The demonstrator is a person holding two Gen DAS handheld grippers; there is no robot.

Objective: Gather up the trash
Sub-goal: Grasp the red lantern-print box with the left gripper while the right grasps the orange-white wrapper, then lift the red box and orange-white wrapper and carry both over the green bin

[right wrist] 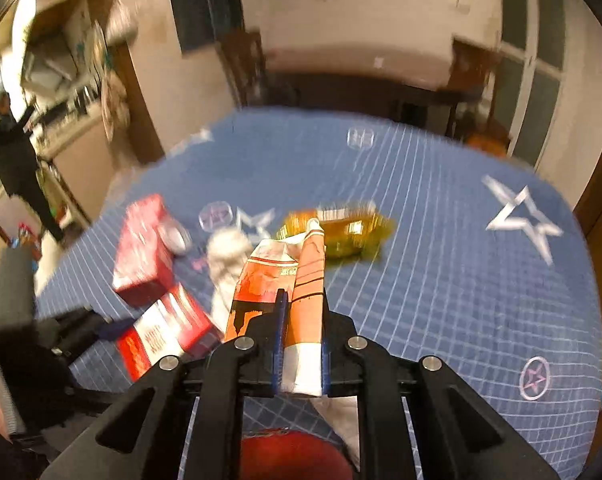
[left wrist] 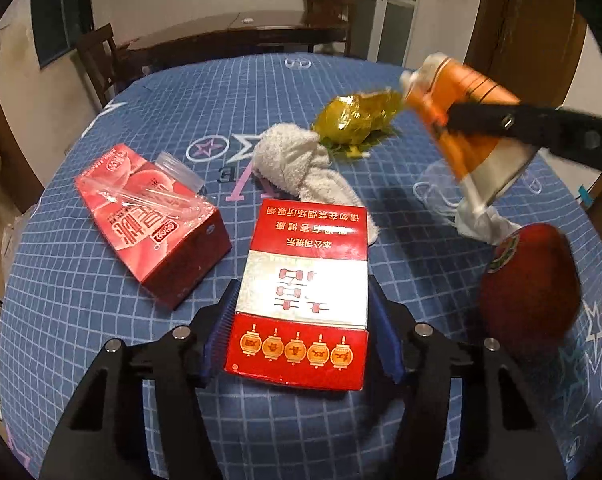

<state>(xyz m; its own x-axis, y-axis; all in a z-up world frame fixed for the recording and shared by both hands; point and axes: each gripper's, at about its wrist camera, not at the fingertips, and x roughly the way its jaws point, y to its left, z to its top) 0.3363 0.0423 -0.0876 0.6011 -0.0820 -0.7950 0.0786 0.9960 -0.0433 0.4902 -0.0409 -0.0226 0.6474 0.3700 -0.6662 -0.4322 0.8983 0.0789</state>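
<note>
The flattened orange drink carton [right wrist: 297,300] is pinched between the blue pads of the right claw [right wrist: 301,344], held clear above the counter [right wrist: 441,240] with its spout end pointing away; in the left wrist view it hangs in the air above a crumpled white tissue [left wrist: 481,220] and a red apple [left wrist: 529,284]. Squashed and seemingly empty, it should be light and springy, so a grip across its flat faces near the base, as here, looks sound, though the waxy skin could slip if swung hard. The red and silver cigarette box [left wrist: 301,300] lies flat on the counter between the fingers of the left claw [left wrist: 301,320], which stands about half wide; the pads flank its long sides, but I cannot tell whether they press on it yet. It is stiff card, light, and best squeezed across its narrow width, gently, lest it buckle. Left of it lies a red tissue box [left wrist: 153,224] with clear plastic wrap on top, and beyond are a knotted white towel [left wrist: 301,160] and crinkled yellow cellophane [left wrist: 357,120], soft and slippery to pinch.
</note>
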